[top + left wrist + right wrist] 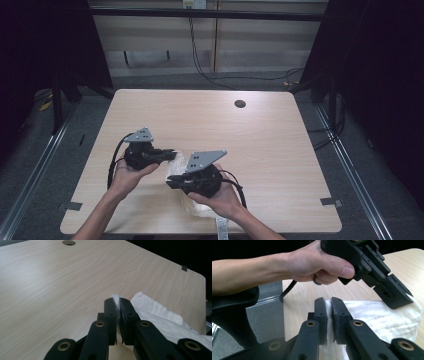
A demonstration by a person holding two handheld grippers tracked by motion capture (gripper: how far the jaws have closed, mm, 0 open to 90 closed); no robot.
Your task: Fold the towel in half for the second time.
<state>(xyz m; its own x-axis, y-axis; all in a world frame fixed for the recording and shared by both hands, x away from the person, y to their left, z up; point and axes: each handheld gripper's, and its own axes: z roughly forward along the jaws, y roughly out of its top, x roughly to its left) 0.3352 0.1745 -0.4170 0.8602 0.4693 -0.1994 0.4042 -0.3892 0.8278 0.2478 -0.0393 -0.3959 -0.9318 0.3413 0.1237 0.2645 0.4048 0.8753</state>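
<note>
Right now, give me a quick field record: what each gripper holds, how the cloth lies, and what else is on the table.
left gripper: shut on white cloth, at a corner
right gripper: shut on the cloth's edge
cloth: partly lifted between the grippers, the rest lying on the table
table: light wood, round hole near the far edge

1. High view: fixed above the near edge, facing forward and down over the whole table (260,135), from afar.
2. Left gripper view: low and close, looking along its jaws across the tabletop.
3. Right gripper view: equally close, facing the left gripper (398,298). All three share the white cloth (181,161).
</note>
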